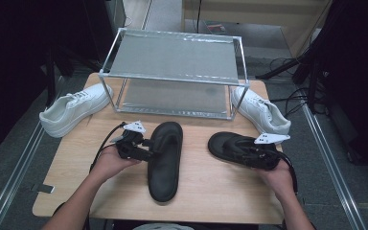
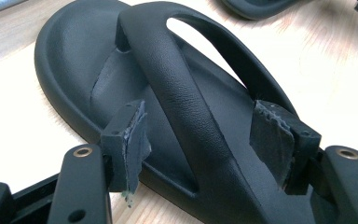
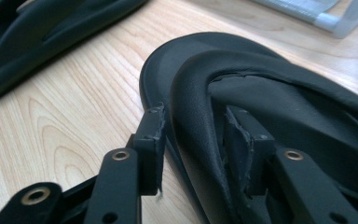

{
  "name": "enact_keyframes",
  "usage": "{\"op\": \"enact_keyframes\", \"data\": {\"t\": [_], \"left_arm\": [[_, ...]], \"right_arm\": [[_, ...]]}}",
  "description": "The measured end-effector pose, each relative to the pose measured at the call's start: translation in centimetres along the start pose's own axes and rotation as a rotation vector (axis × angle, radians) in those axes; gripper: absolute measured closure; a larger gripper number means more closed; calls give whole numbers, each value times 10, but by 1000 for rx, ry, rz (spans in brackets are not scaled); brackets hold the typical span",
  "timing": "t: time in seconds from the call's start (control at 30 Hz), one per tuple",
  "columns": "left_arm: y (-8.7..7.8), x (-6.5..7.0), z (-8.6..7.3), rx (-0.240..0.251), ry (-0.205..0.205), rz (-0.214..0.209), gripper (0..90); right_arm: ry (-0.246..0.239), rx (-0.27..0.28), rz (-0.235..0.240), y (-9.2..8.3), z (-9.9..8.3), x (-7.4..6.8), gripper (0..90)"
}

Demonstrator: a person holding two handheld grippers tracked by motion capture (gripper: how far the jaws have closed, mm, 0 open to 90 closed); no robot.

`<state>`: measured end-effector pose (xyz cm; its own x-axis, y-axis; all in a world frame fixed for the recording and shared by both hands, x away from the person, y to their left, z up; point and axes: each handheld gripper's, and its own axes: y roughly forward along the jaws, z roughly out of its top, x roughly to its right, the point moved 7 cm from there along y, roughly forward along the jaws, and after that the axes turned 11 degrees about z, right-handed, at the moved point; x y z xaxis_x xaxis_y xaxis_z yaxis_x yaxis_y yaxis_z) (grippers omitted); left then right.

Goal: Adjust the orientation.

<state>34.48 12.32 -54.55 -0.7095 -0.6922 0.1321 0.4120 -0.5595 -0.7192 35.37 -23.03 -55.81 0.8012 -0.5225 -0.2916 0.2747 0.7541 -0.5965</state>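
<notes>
I am seeing two black sandals and two white sneakers on the worktop (image 1: pixel 206 191). My left hand-held gripper (image 1: pixel 149 148) is standing spread around the strap of the left sandal (image 1: pixel 165 160), and my right hand-held gripper (image 1: pixel 249 154) is standing narrowly spread around the strap of the right sandal (image 1: pixel 230 146), not pressing it.

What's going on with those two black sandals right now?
Left gripper: jaws open astride strap of left sandal, not pressing. Right gripper: jaws around strap of right sandal, contact unclear. Both sandals flat on table. Nothing in the way.
</notes>
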Motion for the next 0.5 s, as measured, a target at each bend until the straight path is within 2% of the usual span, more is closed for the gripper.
{"op": "enact_keyframes", "data": {"t": [0.23,0.43,0.5], "left_arm": [[0,-1,0,-2,-4,3,371],[-1,-1,0,2,-7,3,371],[-2,-2,1,4,-5,3,371]], "right_arm": [[-13,-9,-9,1,1,0,741],[21,-15,-9,-1,4,-2,779],[46,-11,0,-3,6,-3,782]]}}
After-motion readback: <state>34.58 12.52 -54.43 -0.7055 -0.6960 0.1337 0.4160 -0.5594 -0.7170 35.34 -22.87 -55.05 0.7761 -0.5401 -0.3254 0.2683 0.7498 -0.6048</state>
